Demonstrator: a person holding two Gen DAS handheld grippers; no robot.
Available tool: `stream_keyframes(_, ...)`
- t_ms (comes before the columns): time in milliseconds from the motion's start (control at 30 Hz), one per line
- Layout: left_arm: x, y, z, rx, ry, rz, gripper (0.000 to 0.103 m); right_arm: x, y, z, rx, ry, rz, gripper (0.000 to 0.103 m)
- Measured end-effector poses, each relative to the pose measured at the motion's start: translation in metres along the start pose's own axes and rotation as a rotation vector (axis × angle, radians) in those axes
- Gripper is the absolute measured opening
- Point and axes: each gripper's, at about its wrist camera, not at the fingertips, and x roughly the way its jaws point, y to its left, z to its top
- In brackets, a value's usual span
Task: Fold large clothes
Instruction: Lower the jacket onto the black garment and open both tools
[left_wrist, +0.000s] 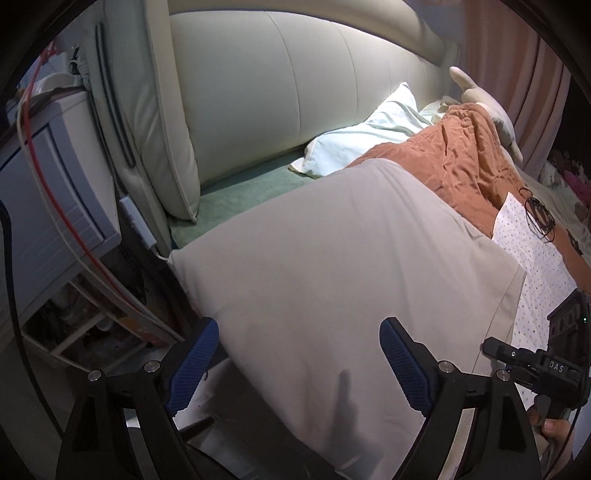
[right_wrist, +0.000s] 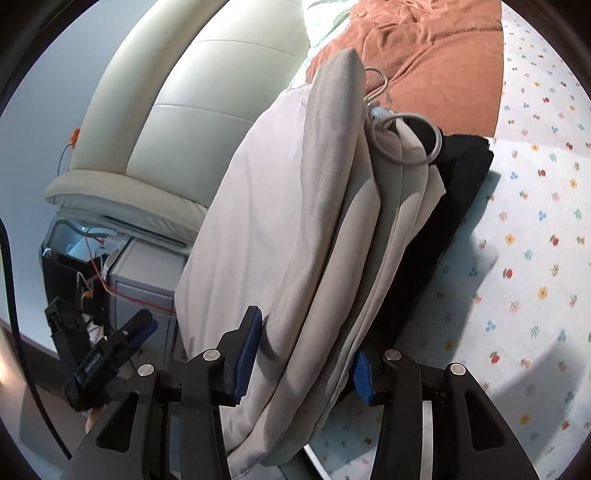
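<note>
Right wrist view alone shows black clothing (right_wrist: 465, 177) under folded beige garment (right_wrist: 295, 221); both tongs gape, gripping nothing.

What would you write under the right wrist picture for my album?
Right gripper, open, straddles a folded beige garment on black clothes on the flowery sheet.

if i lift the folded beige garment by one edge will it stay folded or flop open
The folded beige garment probably flops: its stacked layers already fan apart. Likely light, soft cloth. The loose white drawstring may dangle and snag.
</note>
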Motion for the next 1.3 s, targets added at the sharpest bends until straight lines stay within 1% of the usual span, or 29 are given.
stream_keyframes(133,0.009,0.010,-0.018,-0.092,0.032,-0.008,0.090,0.000,0.005,-0.012,-0.019,0.022,0.009,0.046)
stream_keyframes(267,0.021,0.010,-0.037,-0.143,0.061,-0.007,0.090,0.003,0.009,-0.025,-0.019,0.056,0.047,0.046)
stream_keyframes(300,0.024,0.010,-0.041,-0.161,0.069,-0.004,0.090,0.004,0.011,-0.030,-0.027,0.063,0.052,0.043)
stream_keyframes(333,0.028,0.011,-0.045,-0.181,0.081,-0.005,0.090,0.005,0.015,-0.033,-0.040,0.070,0.052,0.035)
stream_keyframes(367,0.032,0.013,-0.049,-0.201,0.092,-0.010,0.090,0.006,0.018,-0.037,-0.054,0.077,0.051,0.029)
stream_keyframes(400,0.035,0.015,-0.054,-0.224,0.102,-0.019,0.090,0.008,0.020,-0.040,-0.060,0.083,0.054,0.017)
stream_keyframes(433,0.037,0.015,-0.058,-0.243,0.111,-0.033,0.090,0.009,0.020,-0.042,-0.059,0.087,0.063,0.014)
stream_keyframes(500,0.041,0.013,-0.065,-0.263,0.132,-0.075,0.090,0.009,0.022,-0.045,-0.044,0.078,0.073,0.012)
stream_keyframes(567,0.041,0.010,-0.071,-0.262,0.146,-0.105,0.090,0.010,0.025,-0.047,-0.040,0.075,0.079,0.012)
stream_keyframes(667,0.037,0.006,-0.076,-0.248,0.145,-0.117,0.090,0.012,0.028,-0.048,-0.057,0.078,0.072,0.012)
stream_keyframes(733,0.035,0.003,-0.078,-0.240,0.145,-0.113,0.090,0.013,0.024,-0.046,-0.042,0.097,0.049,0.016)
stream_keyframes(800,0.033,-0.001,-0.082,-0.234,0.150,-0.112,0.090,0.009,0.018,-0.044,-0.026,0.105,0.043,0.018)
stream_keyframes(867,0.032,-0.006,-0.087,-0.221,0.154,-0.114,0.090,0.002,0.018,-0.042,-0.041,0.095,0.022,0.018)
stream_keyframes(900,0.030,-0.008,-0.091,-0.214,0.156,-0.115,0.090,-0.003,0.019,-0.041,-0.052,0.085,0.000,0.020)
stream_keyframes(1000,0.026,-0.010,-0.099,-0.213,0.162,-0.123,0.090,-0.019,0.018,-0.039,-0.061,0.054,-0.056,0.022)
stream_keyframes(1033,0.024,-0.011,-0.101,-0.216,0.163,-0.124,0.090,-0.023,0.017,-0.039,-0.062,0.048,-0.062,0.024)
stream_keyframes(1067,0.022,-0.011,-0.103,-0.217,0.161,-0.123,0.090,-0.029,0.018,-0.039,-0.066,0.040,-0.072,0.027)
stream_keyframes(1133,0.016,-0.014,-0.108,-0.214,0.159,-0.122,0.090,-0.042,0.020,-0.041,-0.083,0.021,-0.091,0.039)
stream_keyframes(1200,0.009,-0.018,-0.110,-0.209,0.152,-0.126,0.090,-0.057,0.026,-0.043,-0.107,0.003,-0.101,0.043)
stream_keyframes(1300,-0.007,-0.023,-0.112,-0.202,0.118,-0.126,0.090,-0.077,0.035,-0.048,-0.145,-0.017,-0.131,0.057)
